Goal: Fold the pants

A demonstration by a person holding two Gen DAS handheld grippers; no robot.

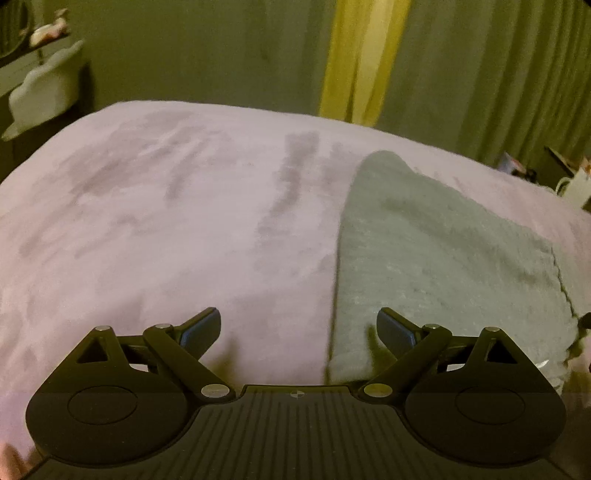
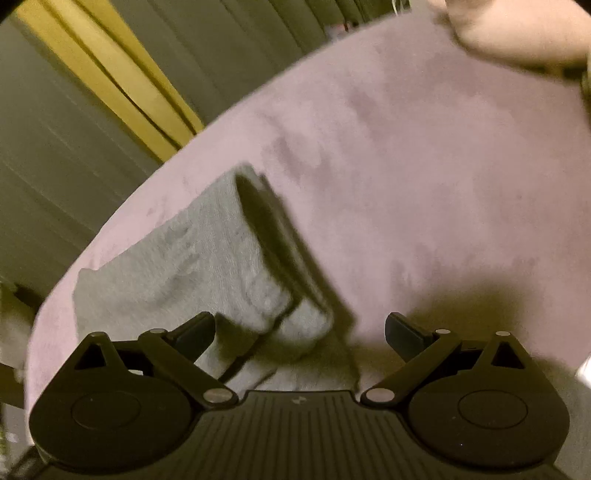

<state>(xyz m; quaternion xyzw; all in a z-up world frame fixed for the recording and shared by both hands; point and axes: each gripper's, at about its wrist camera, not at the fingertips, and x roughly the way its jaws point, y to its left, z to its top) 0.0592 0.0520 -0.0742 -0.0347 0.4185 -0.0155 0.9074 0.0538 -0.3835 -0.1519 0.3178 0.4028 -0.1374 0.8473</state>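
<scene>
Left hand-held gripper point(image 1: 298, 332): jaws spread wide, nothing between them, hovering low over the bed point(image 1: 147, 229), straddling the near left edge of the pants point(image 1: 443, 251). Right hand-held gripper point(image 2: 300, 334): likewise agape and empty, poised just above the near end of the same grey pants point(image 2: 177, 266). Probably spread in readiness to pinch a hem or edge for another fold, or freshly let go; cannot tell which.

Pants lying flat on the pink blanket, already doubled: stacked layers showing along the right-hand edge in the right wrist view, a shadowed gap between them. Seemingly laid there because the soft, broad surface keeps the layers aligned.

Beyond: a person's hand point(image 2: 517, 33) at the far upper right; green curtains point(image 1: 480, 74) with a yellow strip behind.
</scene>
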